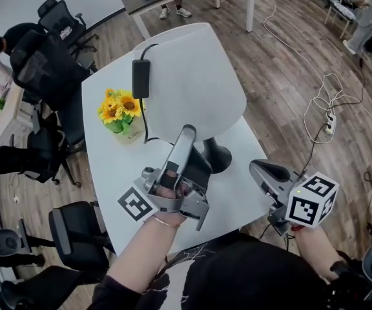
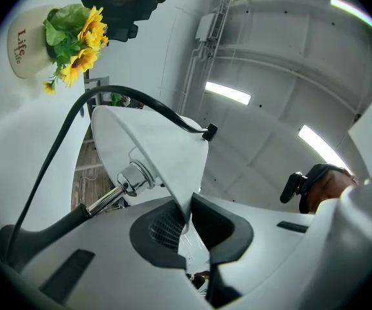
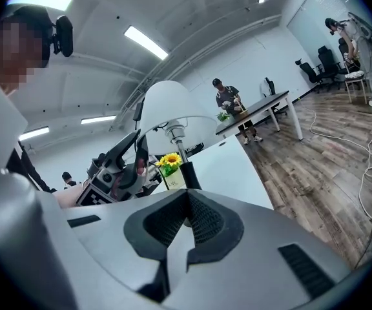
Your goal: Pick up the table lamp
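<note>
The table lamp has a wide white shade (image 1: 186, 82) and a black base (image 1: 217, 157) on the white table (image 1: 108, 166). My left gripper (image 1: 187, 132) reaches up under the shade's near rim. In the left gripper view the thin edge of the shade (image 2: 154, 147) runs down between the two pads, and the left gripper (image 2: 187, 217) is shut on it. The chrome socket (image 2: 131, 176) and a black cable (image 2: 121, 95) show beyond. My right gripper (image 1: 258, 166) hangs by the table's right edge, apart from the lamp. In its own view the right gripper (image 3: 187, 196) is shut and empty, facing the lamp's stem (image 3: 187, 170).
A pot of sunflowers (image 1: 123, 115) stands left of the lamp, and a black power adapter (image 1: 141, 77) lies by the shade. Office chairs (image 1: 50, 63) crowd the table's left side. White cables and a power strip (image 1: 330, 124) lie on the wooden floor at right. People stand at a far table (image 3: 228, 99).
</note>
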The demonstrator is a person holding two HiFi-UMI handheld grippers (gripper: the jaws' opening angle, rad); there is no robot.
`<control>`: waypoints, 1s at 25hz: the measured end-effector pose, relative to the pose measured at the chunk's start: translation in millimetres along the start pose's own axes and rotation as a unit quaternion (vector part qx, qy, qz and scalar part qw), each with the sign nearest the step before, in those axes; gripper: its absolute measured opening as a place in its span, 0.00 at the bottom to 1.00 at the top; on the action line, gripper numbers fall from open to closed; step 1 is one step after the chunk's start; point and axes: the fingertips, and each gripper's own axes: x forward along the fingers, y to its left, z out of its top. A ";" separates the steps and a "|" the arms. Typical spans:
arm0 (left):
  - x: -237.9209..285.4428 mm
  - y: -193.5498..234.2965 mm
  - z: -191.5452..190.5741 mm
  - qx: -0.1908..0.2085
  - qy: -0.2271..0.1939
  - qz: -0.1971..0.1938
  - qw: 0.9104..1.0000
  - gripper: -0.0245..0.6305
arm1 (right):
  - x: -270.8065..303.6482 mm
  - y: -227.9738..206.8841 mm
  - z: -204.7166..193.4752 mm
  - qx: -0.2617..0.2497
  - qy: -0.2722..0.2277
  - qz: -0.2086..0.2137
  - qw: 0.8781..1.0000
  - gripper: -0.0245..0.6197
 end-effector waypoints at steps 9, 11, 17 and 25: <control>10.3 4.5 12.6 0.012 0.012 -0.003 1.000 0.07 | 48.8 -4.8 5.7 -0.047 0.022 0.016 0.999 0.05; 10.1 5.9 16.7 0.011 0.007 -0.004 1.000 0.07 | 58.3 -5.5 5.7 -0.046 0.026 0.016 0.998 0.06; 12.9 9.5 21.7 0.010 -0.003 0.000 1.000 0.07 | 82.3 -12.0 7.7 -0.049 0.033 0.009 0.998 0.11; 14.6 10.6 23.0 0.011 -0.008 0.006 1.000 0.07 | 116.0 -15.2 -7.9 -0.083 0.075 0.000 0.994 0.40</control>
